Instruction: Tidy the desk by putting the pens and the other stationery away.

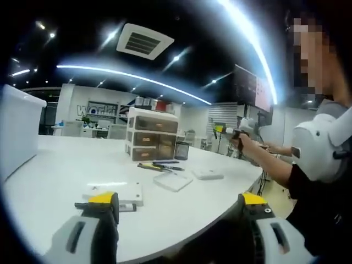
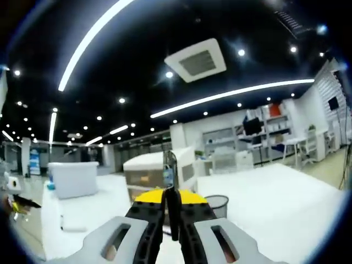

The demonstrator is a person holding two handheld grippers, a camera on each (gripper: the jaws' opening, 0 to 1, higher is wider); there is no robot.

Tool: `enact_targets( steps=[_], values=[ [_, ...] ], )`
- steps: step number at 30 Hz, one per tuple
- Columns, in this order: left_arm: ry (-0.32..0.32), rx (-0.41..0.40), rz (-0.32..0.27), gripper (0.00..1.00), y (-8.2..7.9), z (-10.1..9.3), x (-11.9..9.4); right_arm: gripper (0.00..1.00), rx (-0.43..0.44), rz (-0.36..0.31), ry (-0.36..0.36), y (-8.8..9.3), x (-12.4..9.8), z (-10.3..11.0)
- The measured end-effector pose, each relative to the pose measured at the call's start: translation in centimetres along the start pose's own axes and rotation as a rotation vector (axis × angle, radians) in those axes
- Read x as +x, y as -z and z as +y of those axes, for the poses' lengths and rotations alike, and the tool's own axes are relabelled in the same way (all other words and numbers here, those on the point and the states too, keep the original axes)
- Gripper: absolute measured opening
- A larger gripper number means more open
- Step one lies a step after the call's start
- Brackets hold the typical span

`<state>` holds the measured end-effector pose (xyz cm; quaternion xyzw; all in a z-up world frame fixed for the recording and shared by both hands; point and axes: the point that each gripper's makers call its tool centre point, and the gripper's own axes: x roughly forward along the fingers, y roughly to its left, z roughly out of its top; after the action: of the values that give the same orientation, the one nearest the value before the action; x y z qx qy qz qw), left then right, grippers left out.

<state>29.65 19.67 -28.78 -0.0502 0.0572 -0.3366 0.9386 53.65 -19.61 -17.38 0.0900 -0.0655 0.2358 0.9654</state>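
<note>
Left gripper view: the left claw [image 1: 179, 204] hangs released above the near edge of the white table [image 1: 55, 170], its two yellow-tipped jaws spread wide with nothing between them. Just beyond the left jaw a black pen [image 1: 127, 207] lies against a flat white pad [image 1: 122, 193]. Further in lie a white square block [image 1: 172, 181] and a smaller white eraser-like block [image 1: 207, 175], with several pens [image 1: 157, 166] grouped just before a small drawer unit [image 1: 152, 135] and a dark mesh pen cup [image 1: 181, 150] beside it. A white box [image 1: 19, 132] stands at the table's left end. At right, a person [image 1: 322, 159] holds the right claw [image 1: 220, 130] out above the table's far edge.

Right gripper view: the right claw [image 2: 171, 217] is clenched on a slender dark pen [image 2: 172, 192], held upright between the jaws. Behind it stand the drawer unit [image 2: 157, 173] and the mesh pen cup [image 2: 216, 204].
</note>
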Motion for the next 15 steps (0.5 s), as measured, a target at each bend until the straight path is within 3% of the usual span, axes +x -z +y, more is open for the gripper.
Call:
enact_targets(
  steps=[15],
  values=[
    [-0.004, -0.002, -0.010, 0.88, -0.3, 0.3, -0.5, 0.06, 0.018, 0.018, 0.043, 0.0, 6.4, -2.9]
  ],
)
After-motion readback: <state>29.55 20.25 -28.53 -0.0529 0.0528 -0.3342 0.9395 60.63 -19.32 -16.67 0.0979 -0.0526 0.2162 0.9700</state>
